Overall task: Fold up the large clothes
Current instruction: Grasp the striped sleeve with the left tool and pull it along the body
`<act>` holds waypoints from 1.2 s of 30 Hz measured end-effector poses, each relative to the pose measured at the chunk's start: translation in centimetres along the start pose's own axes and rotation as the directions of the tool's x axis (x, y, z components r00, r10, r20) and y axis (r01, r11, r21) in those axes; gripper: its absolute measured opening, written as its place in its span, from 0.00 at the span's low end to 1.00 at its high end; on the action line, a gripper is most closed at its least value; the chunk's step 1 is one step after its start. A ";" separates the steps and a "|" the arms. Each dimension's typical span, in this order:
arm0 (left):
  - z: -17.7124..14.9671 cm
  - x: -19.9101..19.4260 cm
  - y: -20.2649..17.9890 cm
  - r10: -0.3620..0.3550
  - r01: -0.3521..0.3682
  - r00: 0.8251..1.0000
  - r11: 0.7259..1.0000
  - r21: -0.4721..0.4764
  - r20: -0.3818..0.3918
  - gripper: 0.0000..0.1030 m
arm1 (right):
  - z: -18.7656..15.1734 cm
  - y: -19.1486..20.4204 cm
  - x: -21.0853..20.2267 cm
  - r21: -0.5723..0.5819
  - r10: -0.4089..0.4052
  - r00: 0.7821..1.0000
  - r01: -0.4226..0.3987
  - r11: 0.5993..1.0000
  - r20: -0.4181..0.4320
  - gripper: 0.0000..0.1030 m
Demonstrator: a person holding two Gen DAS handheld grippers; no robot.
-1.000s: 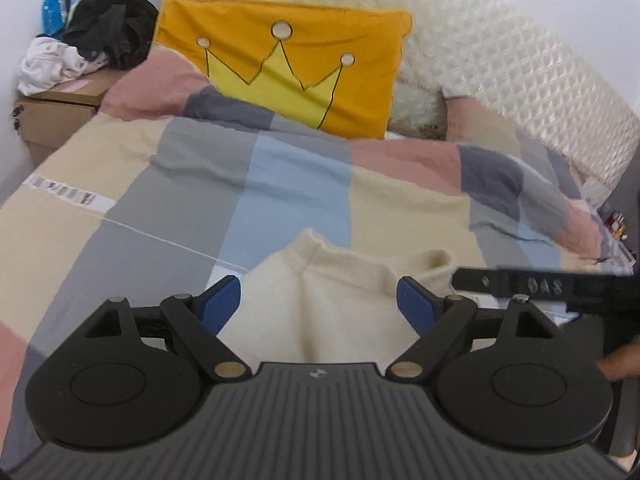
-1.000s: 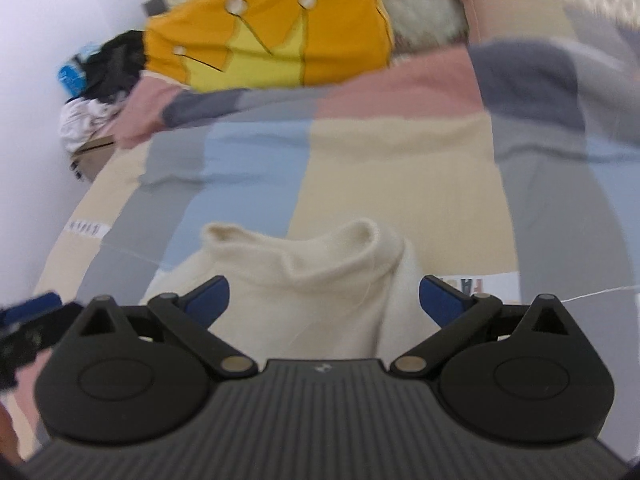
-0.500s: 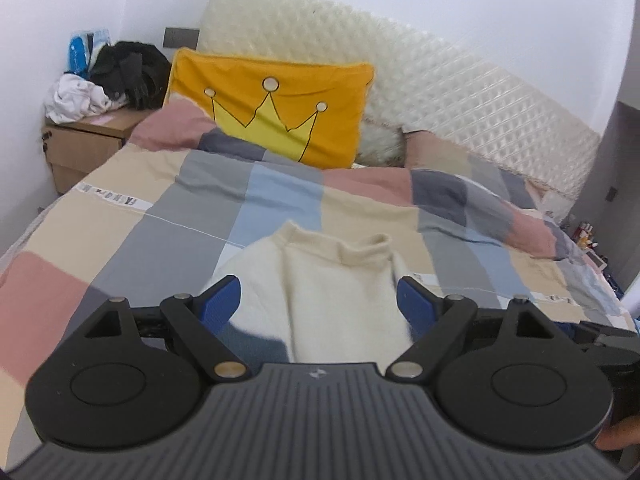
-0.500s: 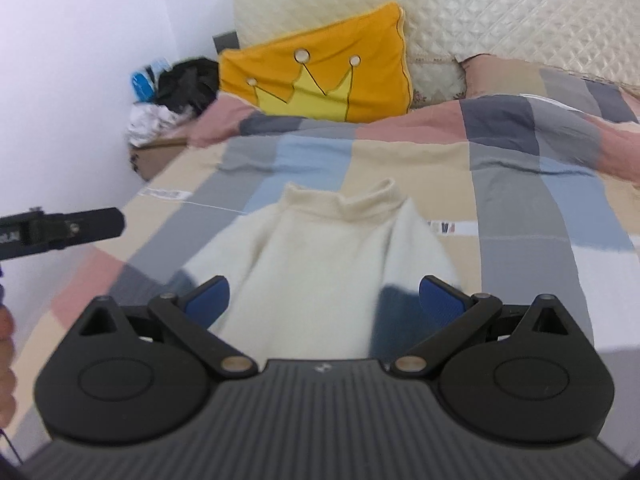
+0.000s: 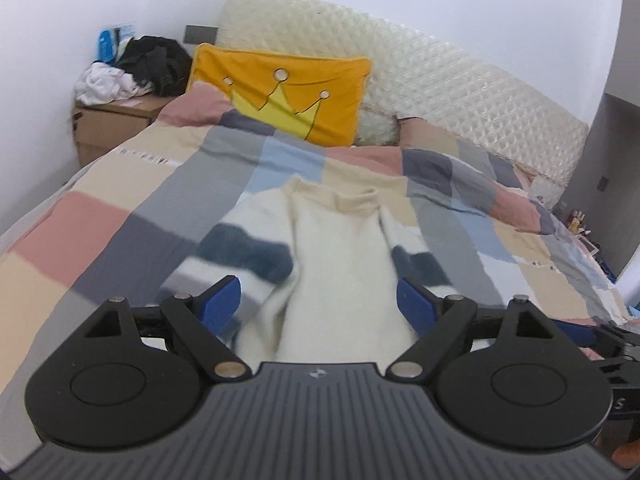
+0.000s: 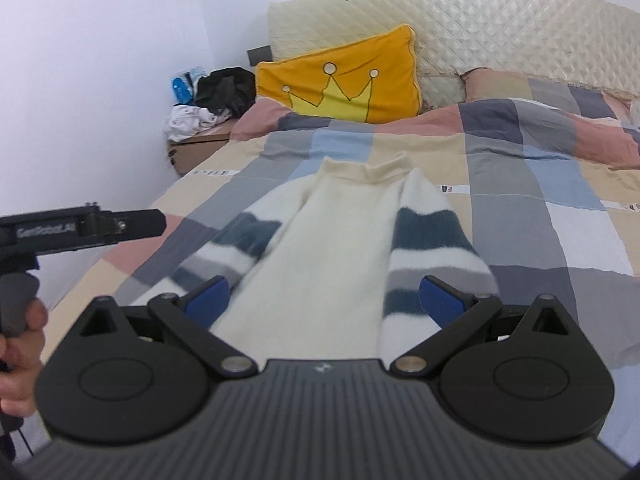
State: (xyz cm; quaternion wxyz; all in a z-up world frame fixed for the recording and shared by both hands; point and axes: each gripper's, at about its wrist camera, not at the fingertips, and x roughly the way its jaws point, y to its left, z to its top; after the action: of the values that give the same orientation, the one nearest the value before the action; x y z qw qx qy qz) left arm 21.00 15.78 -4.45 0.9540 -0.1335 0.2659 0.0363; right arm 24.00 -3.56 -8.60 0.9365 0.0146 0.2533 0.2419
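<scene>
Just one sweater (image 6: 344, 240), two striped sleeves (image 6: 432, 248).

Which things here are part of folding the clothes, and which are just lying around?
Part of the job:
cream sweater
left gripper, open
right gripper, open

Just lying about:
crown pillow
clothes pile on the nightstand
patchwork quilt

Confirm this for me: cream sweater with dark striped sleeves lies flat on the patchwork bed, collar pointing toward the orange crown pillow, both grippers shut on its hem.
One thing is wrong: neither gripper is shut on the hem. In the left wrist view the left gripper is open above the sweater, and in the right wrist view the right gripper is open too. The rest stands: collar toward the crown pillow, flat on the bed.
</scene>
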 end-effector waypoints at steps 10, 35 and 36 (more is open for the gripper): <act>-2.9 -0.1 5.4 0.134 -0.136 0.989 0.990 -0.035 -0.062 0.86 | -6.2 -0.7 0.7 0.024 0.019 0.998 -0.018 1.000 -0.063 1.00; -7.6 4.3 12.5 0.253 -0.285 0.940 0.952 -0.117 -0.229 0.86 | -9.0 -1.0 4.0 0.058 0.039 0.979 -0.028 0.998 -0.198 1.00; -7.8 4.5 12.6 0.250 -0.283 0.939 0.952 -0.119 -0.238 0.86 | -9.1 -0.9 4.2 0.056 0.040 0.978 -0.029 0.998 -0.202 1.00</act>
State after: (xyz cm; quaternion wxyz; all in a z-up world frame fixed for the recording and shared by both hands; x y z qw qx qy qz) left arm 19.21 25.72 -16.12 0.8919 -0.1714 0.3822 0.1705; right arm 23.15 -3.27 -18.60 0.9007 0.0187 0.3537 0.2516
